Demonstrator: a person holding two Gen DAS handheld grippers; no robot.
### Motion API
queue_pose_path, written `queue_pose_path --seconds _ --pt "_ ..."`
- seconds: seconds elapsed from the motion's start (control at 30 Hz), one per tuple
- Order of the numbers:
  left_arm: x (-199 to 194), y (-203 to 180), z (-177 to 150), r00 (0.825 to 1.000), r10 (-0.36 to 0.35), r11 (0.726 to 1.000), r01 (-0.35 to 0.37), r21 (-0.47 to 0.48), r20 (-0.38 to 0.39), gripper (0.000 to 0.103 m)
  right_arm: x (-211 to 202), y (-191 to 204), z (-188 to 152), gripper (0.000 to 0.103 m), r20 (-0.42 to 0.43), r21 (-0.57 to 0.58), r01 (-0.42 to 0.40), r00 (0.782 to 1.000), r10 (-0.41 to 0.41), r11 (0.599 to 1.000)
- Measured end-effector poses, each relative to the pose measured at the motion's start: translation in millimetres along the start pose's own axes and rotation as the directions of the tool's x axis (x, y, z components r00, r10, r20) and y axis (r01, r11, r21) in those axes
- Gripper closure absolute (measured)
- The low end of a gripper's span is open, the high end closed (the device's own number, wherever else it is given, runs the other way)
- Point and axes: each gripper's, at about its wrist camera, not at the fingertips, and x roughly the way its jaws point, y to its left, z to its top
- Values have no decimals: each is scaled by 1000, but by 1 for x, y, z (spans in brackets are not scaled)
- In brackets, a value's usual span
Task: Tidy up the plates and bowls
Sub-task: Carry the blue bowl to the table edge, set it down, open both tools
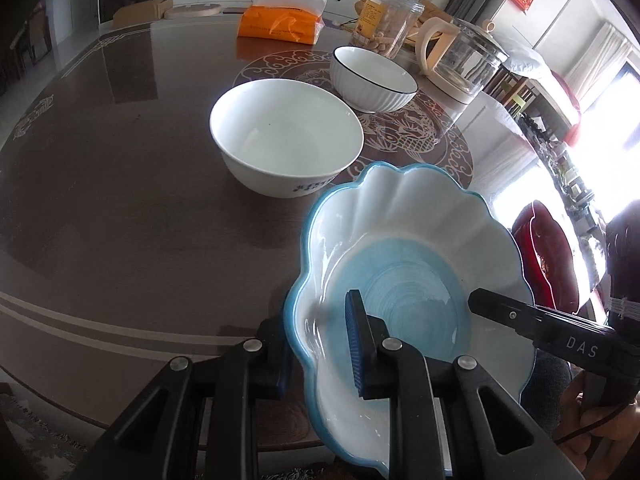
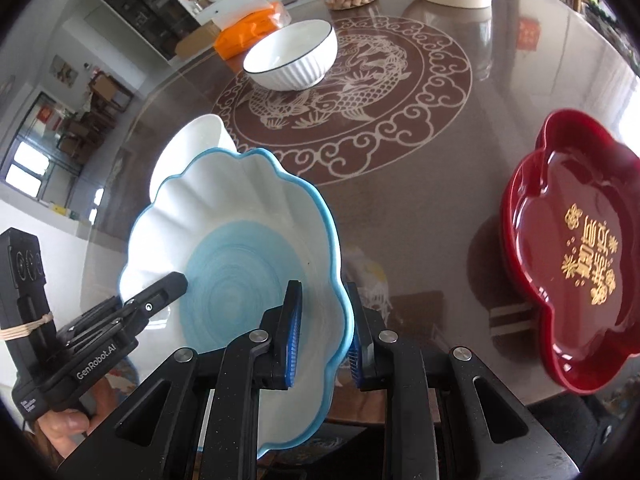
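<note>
Both grippers had the blue plate (image 1: pixel 404 248) between them, lifted clear of the table (image 1: pixel 120 200). In the left wrist view the left gripper (image 1: pixel 320 344) pinched the plate's near rim at lower centre, one blue pad inside the dish, the other outside. The right gripper (image 1: pixel 476 302) reached in from the lower right, its tip over the plate's blue centre.

From the right wrist view the right gripper (image 2: pixel 324 336) was clamped on the rim at bottom centre, pads on either side of the scalloped edge. The left gripper (image 2: pixel 180 280) came in from the lower left, a hand (image 2: pixel 60 428) below it.

Above the plate sat a plain white bowl (image 1: pixel 286 138), and above that, toward upper right, a ribbed bowl (image 1: pixel 372 80) with a dark rim. A red tray (image 2: pixel 580 252) lay at the right edge of the right view, well apart from the plate.
</note>
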Motion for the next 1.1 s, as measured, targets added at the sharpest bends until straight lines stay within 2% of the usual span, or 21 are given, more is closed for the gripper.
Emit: queue_pose_path --seconds 0.17,0.33,0.53,0.73,0.87,1.03,1.1 --pt "7 18 -7 999 38 999 -39 -26 -21 82 26 7 -12 80 -46 39 -17 999 19 999" --pt "8 31 1 998 68 997 -67 -37 15 82 43 20 -12 80 -58 23 -25 998 26 999" --pt "15 41 14 996 80 996 -79 -47 32 82 51 30 -2 80 -40 23 -27 999 28 999" --pt "31 49 24 997 81 995 -80 -63 15 81 56 36 11 80 -13 6 -9 1000 9 1000" --pt "33 49 30 996 83 995 -81 -53 40 81 58 39 22 80 9 -14 13 1000 -13 1000" --pt "29 48 25 996 71 997 -70 -28 52 82 58 40 23 83 39 -52 20 999 -18 998" --pt "23 47 21 995 75 997 -74 -22 69 80 57 41 19 79 54 -60 14 998 -11 998"
